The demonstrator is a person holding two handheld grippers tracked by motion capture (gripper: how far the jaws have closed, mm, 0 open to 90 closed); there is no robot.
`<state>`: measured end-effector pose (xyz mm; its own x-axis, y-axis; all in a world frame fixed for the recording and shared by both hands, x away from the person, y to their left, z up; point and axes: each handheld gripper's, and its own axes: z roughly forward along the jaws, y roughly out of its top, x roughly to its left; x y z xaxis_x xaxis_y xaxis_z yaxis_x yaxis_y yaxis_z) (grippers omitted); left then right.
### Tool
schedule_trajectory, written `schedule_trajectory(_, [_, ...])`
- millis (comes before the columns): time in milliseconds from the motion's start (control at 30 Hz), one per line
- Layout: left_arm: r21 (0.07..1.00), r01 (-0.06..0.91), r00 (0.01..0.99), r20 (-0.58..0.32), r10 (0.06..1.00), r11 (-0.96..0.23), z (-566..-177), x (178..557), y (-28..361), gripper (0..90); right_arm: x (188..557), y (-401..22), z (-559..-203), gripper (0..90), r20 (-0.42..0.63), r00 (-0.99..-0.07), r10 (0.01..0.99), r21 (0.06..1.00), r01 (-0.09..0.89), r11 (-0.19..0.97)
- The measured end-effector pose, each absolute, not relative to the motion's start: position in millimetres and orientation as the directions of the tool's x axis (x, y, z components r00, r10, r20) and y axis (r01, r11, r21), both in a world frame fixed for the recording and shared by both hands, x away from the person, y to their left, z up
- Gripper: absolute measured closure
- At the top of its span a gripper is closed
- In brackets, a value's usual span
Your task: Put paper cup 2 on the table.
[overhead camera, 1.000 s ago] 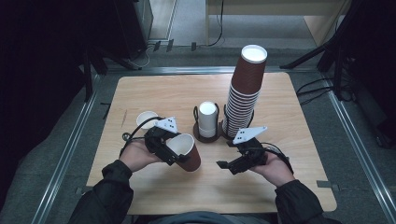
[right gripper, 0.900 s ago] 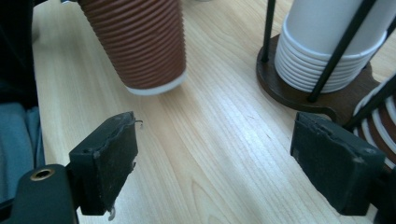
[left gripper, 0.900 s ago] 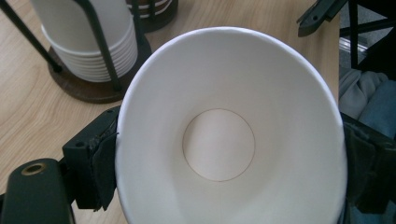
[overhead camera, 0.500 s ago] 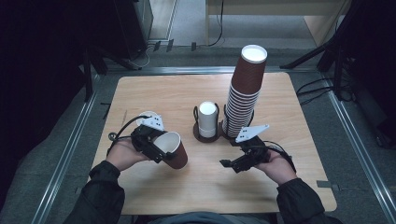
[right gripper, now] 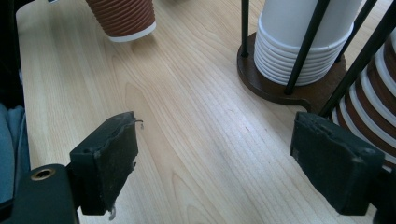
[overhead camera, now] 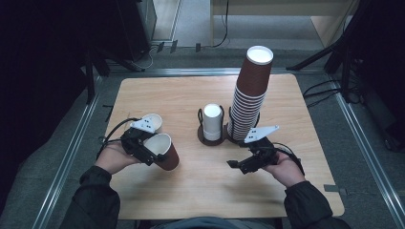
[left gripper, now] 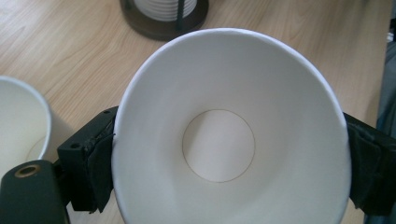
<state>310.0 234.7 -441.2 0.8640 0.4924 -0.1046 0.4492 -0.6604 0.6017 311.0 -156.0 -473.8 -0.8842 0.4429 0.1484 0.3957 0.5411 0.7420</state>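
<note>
Cup (left gripper: 231, 140) hiding left tool's (overhead camera: 152, 151) jaws.

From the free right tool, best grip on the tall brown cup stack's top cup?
Grip the top cup across its ribbed wall just under the white base, coming level from the right tool's side. It is upside down, round, and above the holder's rods.

A light wooden table (overhead camera: 286, 191) stands on grey floor (overhead camera: 363, 157). Metal rails (overhead camera: 67, 157) run beside its left and right edges. Beyond its far edge, dark stands and black cables (overhead camera: 329, 86) lie in shadow.
</note>
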Motion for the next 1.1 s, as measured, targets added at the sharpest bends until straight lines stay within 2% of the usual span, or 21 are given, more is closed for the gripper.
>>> schedule_trajectory(400, [0.547,0.509,0.821,-0.079,0.565,-0.664,-448,312,254,7.3,312,-155,-476,15.3,0.139,-0.888,0.439,0.737,0.389,0.553])
schedule_trajectory(767, [0.543,0.545,0.776,-0.038,0.630,-0.639,-452,314,266,6.1,313,-157,-474,15.3,0.137,-0.884,0.448,0.741,0.391,0.545])
schedule_trajectory(1100, [0.541,0.547,0.773,-0.034,0.634,-0.639,-456,315,265,4.5,313,-157,-475,15.3,0.136,-0.885,0.445,0.740,0.389,0.549])
